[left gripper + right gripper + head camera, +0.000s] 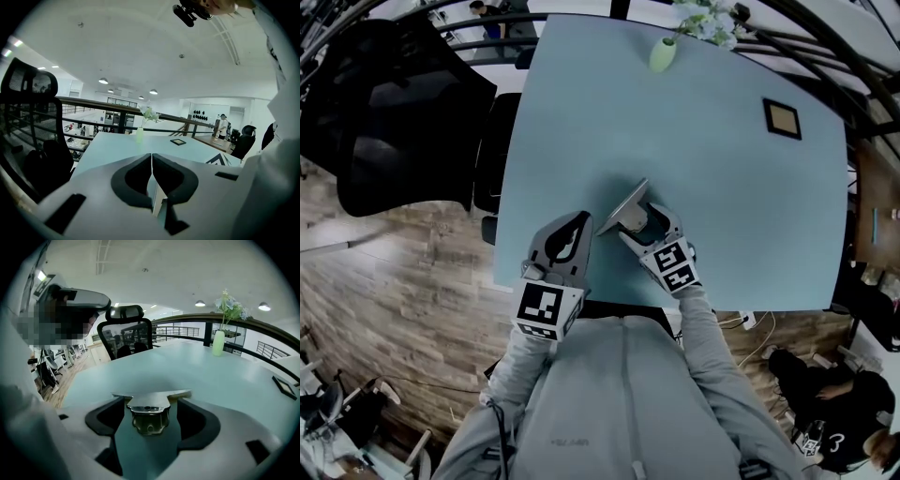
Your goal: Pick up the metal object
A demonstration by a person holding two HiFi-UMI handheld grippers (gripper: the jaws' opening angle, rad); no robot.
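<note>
Metal object (149, 416) between spread jaws of right gripper (151, 401), tilted down; left gripper (152, 161) closed, alongside.

Pale blue table (750, 234), silver metal object (625, 208), pale green vase (662, 54), black chair (384, 112)

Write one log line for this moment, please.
left gripper: shut, empty | right gripper: open, metal part between jaws, not gripped
</note>
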